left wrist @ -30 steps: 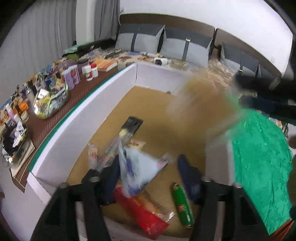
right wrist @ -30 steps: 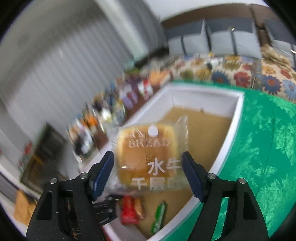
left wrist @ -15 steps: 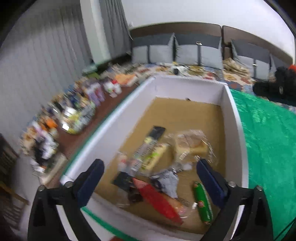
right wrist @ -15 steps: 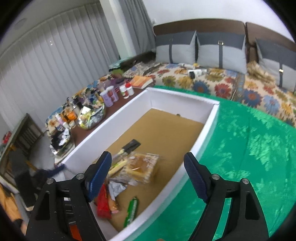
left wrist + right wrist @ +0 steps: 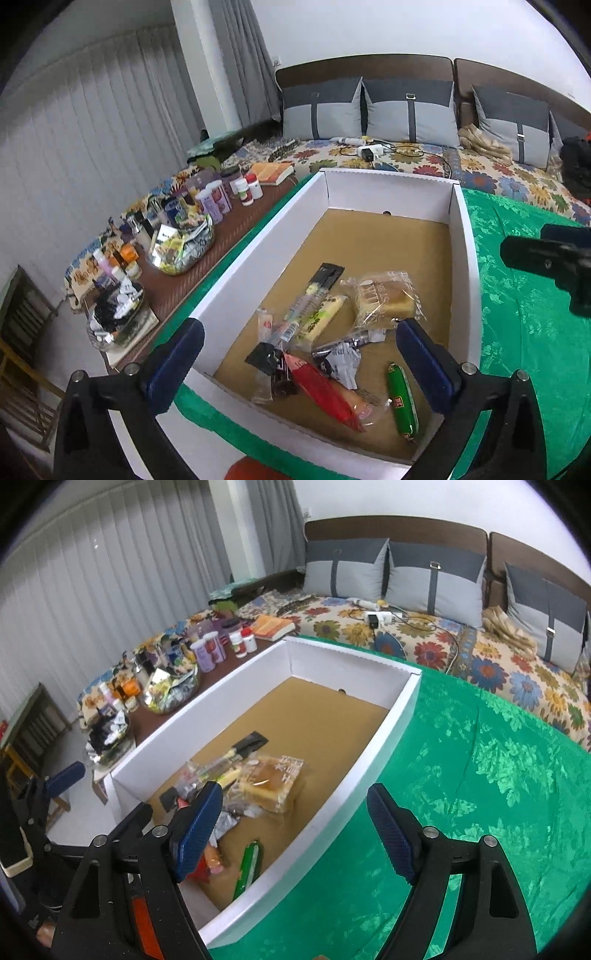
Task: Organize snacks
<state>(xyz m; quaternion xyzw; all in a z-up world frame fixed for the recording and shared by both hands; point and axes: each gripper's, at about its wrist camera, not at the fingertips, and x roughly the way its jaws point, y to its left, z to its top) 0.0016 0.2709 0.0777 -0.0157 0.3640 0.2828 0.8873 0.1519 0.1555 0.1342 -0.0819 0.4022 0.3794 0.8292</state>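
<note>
A white cardboard box (image 5: 463, 236) with a brown floor sits on the green cloth and holds several snacks. A wrapped bread (image 5: 384, 299) lies in its middle, also in the right wrist view (image 5: 271, 779). Near it lie a red packet (image 5: 321, 391), a green sausage (image 5: 402, 400), a yellow bar (image 5: 321, 317) and a black stick packet (image 5: 327, 275). My left gripper (image 5: 299, 365) is open and empty above the box's near end. My right gripper (image 5: 295, 830) is open and empty above the box's right wall (image 5: 384, 731).
A brown side table (image 5: 173, 284) left of the box carries bottles, jars and glass bowls of packets (image 5: 183, 247). The green cloth (image 5: 480, 775) spreads right of the box. A floral bed with grey pillows (image 5: 432, 576) lies behind. My right gripper shows in the left wrist view (image 5: 554, 258).
My right gripper let go of the bread, which now lies in the box. My left gripper let go of a silver packet. Both grippers opened and drew back from the box.
</note>
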